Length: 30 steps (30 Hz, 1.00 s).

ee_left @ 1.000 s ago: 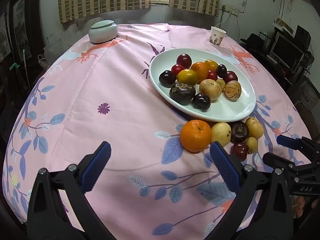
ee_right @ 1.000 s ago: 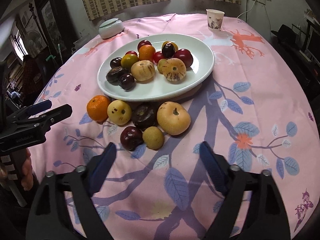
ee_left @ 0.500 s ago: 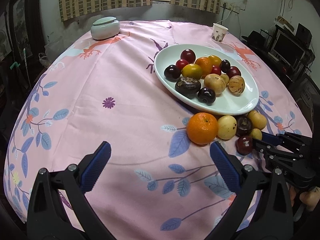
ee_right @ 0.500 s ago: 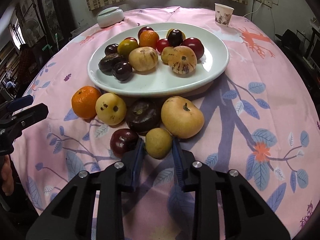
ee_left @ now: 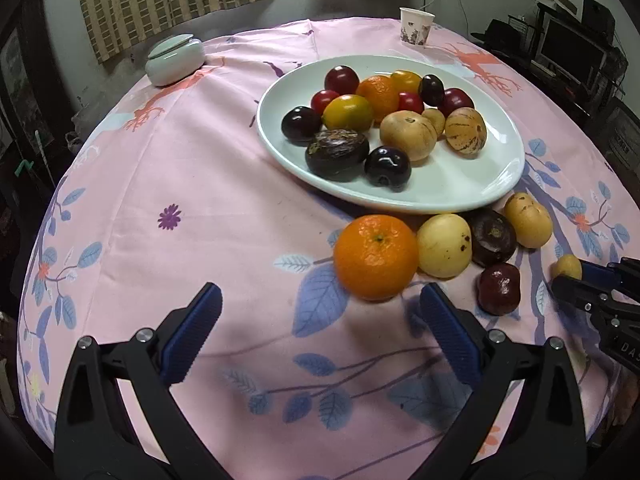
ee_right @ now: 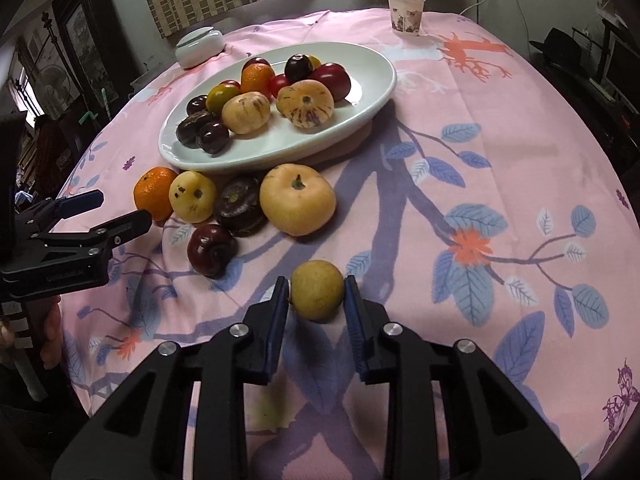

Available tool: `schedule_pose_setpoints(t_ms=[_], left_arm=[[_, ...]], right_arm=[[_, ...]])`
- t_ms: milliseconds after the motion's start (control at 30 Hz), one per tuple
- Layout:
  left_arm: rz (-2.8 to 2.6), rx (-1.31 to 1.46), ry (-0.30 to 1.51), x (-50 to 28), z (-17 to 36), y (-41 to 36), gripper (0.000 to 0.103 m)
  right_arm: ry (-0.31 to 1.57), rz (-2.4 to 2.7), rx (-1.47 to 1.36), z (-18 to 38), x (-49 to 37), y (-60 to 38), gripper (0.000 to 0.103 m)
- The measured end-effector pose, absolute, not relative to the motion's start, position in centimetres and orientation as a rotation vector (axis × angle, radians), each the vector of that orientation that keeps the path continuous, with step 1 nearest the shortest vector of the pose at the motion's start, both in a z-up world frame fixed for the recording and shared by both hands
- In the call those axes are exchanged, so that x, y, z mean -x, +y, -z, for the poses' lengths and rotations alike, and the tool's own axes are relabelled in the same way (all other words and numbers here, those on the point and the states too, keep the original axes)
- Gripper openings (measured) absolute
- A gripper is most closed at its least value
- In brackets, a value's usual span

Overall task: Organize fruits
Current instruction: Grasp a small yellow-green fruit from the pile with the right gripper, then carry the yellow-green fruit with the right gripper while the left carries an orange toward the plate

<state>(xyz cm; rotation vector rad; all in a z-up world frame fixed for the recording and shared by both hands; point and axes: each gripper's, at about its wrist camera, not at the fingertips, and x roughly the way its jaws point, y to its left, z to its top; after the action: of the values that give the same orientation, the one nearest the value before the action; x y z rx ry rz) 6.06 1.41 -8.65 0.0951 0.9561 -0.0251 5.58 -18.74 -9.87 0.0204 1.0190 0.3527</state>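
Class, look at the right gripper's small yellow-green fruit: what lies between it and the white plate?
The small yellow-green fruit, clamped in the right gripper, has loose fruit between it and the white plate: chiefly the large yellow fruit, with a dark red plum alongside.

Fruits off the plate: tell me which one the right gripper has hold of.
The small round yellow-green fruit, pinched in the right gripper, apart from the cluster beside the plate. The other loose fruits lie untouched.
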Motion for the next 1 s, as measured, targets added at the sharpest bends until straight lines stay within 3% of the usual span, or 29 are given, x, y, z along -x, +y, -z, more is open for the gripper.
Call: schedule_pose_setpoints(t_ms=[33, 100, 167, 400, 1000], left_arm=[[0.035, -0.100, 0.956, -6.4, 8.8, 1.1, 0.099], [0.068, -0.093, 0.958, -7.1, 9.1, 0.8, 0.080], [0.133, -0.048, 0.986, -7.8, 9.5, 0.8, 0.047], [0.213, 0.094, 1.002, -7.9, 9.5, 2.1, 0.045], [0.241, 0.076, 0.926, -2.7, 6.3, 2.5, 0.045]], right_arm=[[1.017, -0.359, -0.033, 9.9, -5.6, -19.0, 0.029], [1.015, -0.362, -0.035, 9.9, -5.5, -19.0, 0.029], [1.012, -0.362, -0.032, 9.9, -5.4, -18.9, 0.029], [1.017, -0.347, -0.022, 9.9, -5.5, -18.6, 0.029], [1.017, -0.397, -0.007, 9.2, -4.8, -16.0, 0.029]])
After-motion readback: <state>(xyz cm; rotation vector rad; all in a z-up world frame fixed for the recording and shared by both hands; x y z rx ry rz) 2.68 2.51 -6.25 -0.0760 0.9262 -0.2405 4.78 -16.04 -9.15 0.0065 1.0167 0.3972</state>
